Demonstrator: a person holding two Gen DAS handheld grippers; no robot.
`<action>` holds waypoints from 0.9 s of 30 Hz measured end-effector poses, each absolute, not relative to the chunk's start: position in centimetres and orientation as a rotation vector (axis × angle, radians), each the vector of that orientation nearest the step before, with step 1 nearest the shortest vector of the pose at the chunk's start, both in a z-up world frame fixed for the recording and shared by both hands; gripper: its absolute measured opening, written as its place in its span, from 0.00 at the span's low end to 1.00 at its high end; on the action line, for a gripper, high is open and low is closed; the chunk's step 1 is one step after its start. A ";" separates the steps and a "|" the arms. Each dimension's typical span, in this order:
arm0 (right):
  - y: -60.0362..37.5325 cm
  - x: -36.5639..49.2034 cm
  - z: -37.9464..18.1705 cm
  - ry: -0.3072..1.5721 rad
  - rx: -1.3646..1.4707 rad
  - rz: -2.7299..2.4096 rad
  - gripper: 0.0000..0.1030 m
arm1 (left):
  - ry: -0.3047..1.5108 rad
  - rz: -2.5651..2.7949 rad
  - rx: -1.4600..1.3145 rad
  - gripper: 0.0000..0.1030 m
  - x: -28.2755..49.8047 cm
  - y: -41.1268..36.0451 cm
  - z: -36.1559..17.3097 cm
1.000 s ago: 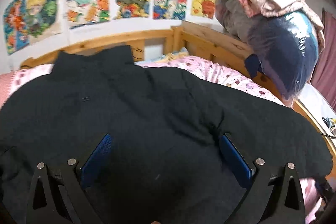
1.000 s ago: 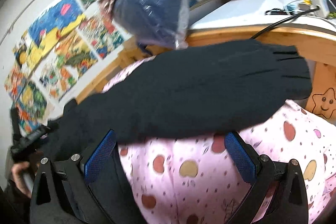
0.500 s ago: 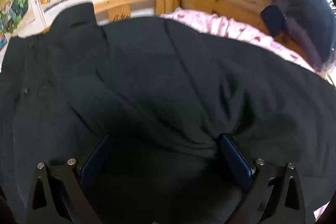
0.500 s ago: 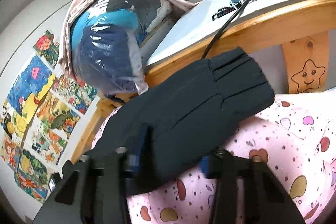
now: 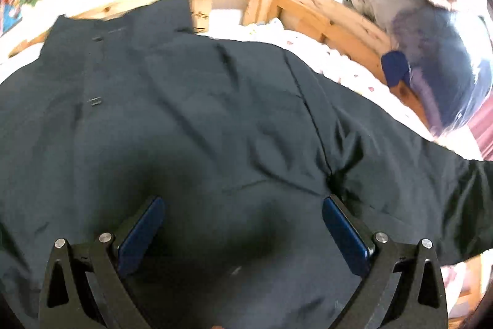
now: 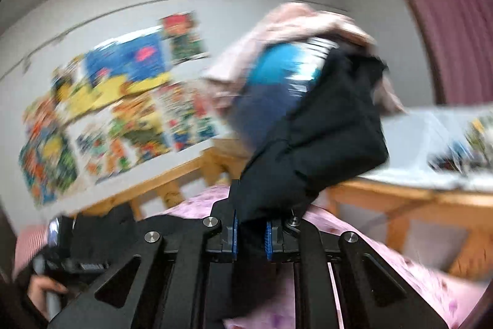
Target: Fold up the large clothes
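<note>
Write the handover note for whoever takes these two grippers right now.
Right gripper: shut on the sleeve of the large black padded jacket, cuff end lifted in the air above the pink patterned bedsheet.
Left gripper: open, over the jacket's body, gripping nothing.
Jacket lies spread front-up on the bed, collar toward the wooden headboard.
Done: sleeve picked up.
Left: probably lay that sleeve across the body, do the other sleeve, then fold the body.
</note>
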State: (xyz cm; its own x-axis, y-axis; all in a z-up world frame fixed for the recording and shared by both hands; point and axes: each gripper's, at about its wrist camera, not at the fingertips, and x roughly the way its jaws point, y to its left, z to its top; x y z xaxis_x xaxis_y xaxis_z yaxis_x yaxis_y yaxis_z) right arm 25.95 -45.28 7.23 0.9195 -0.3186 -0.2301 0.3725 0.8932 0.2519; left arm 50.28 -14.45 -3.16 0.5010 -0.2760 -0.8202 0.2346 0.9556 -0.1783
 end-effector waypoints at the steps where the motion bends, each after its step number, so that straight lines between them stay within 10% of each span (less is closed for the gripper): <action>1: -44.2 27.0 7.7 0.204 0.260 -0.323 0.12 | 0.998 -0.310 -0.069 1.00 49.8 -13.1 -2.5; 15: -30.2 33.8 2.8 0.547 0.038 0.095 0.10 | 0.898 -0.444 -0.467 0.99 45.0 0.4 -0.1; 27: -27.1 34.1 -2.9 0.708 0.011 0.185 0.10 | 0.988 -0.660 -0.691 0.99 47.1 -3.1 -5.4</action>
State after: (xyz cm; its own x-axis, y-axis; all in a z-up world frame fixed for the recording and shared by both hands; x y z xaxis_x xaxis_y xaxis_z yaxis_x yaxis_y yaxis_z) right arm 34.11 -27.11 -2.93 0.7442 0.1723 -0.6453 -0.1648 0.9837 0.0726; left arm 47.14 -3.10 -5.43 0.3986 -0.7620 -0.5104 0.1804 0.6108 -0.7709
